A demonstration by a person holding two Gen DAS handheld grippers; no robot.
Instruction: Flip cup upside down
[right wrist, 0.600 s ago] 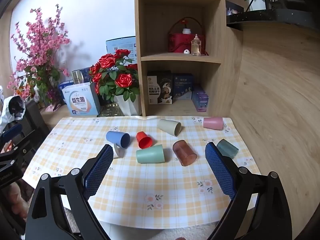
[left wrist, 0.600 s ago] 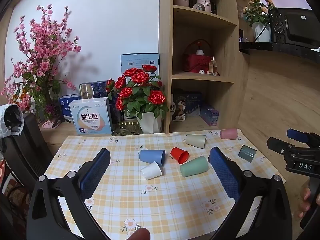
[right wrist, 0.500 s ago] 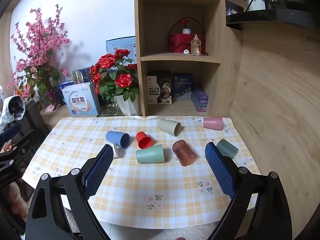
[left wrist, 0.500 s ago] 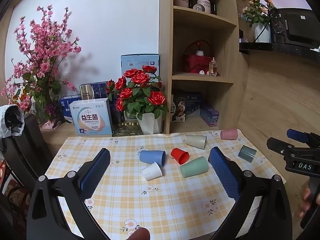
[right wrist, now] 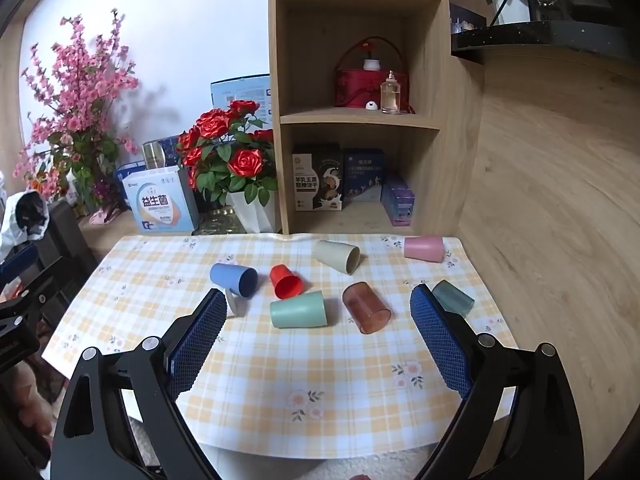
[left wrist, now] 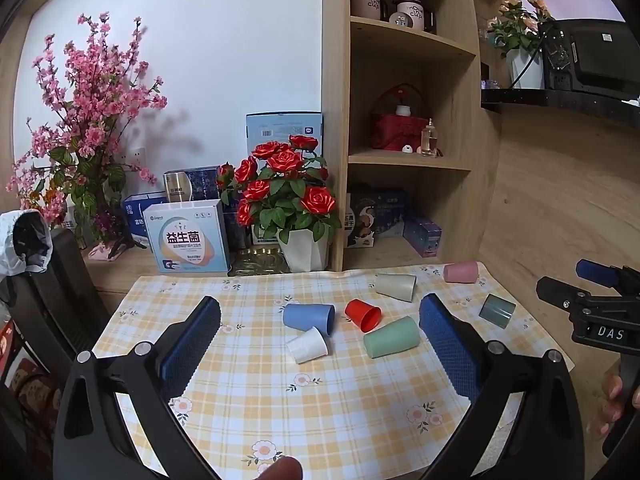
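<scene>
Several cups lie on their sides on a yellow checked tablecloth (right wrist: pixel 304 364): a blue cup (right wrist: pixel 234 279), a red cup (right wrist: pixel 285 281), a light green cup (right wrist: pixel 298 310), a translucent brown cup (right wrist: pixel 366 308), a beige cup (right wrist: pixel 336 256), a pink cup (right wrist: pixel 424 248), a grey-green cup (right wrist: pixel 454 298) and a white cup (left wrist: pixel 307 345). My left gripper (left wrist: pixel 320 312) is open and empty, held above the table's near side. My right gripper (right wrist: pixel 316 300) is open and empty, short of the cups. It also shows at the right edge of the left wrist view (left wrist: pixel 592 308).
A pot of red roses (left wrist: pixel 288 204), boxes (left wrist: pixel 186 238) and a pink blossom branch (left wrist: pixel 80 132) stand behind the table. A wooden shelf unit (right wrist: pixel 360 120) rises at the back. A black chair (left wrist: pixel 44 292) stands left of the table.
</scene>
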